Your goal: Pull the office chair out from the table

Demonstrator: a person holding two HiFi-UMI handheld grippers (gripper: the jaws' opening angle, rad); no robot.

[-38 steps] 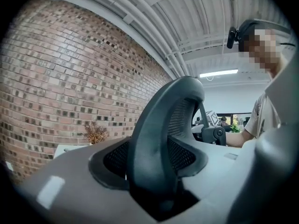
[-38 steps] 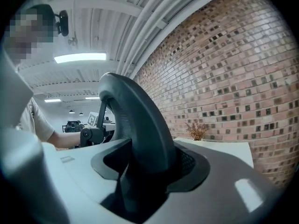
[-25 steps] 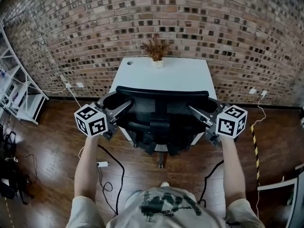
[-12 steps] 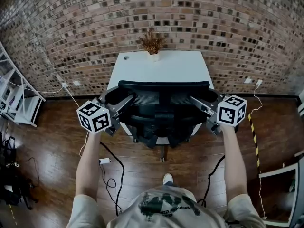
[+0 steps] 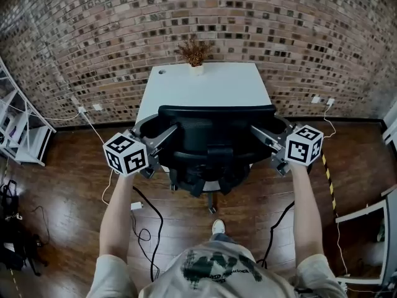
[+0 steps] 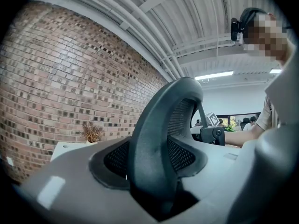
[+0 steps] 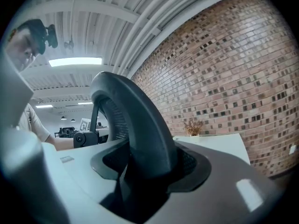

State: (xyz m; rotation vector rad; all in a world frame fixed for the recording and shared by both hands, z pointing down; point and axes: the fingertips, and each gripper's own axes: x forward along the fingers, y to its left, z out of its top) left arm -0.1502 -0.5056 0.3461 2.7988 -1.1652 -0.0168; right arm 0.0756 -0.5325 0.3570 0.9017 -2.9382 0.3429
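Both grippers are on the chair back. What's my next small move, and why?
Probably draw both grippers evenly straight back toward yourself. The left gripper and right gripper each clamp the office chair by a side edge of its backrest. In the head view the backrest overlaps the table's front edge, so the chair looks only partly out. An even pull should avoid swivelling.

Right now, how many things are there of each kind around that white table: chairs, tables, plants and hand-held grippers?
Office chair: 1
Table: 1
Potted plant: 1
Hand-held gripper: 2 (left hand-held gripper, right hand-held gripper)
Total: 5
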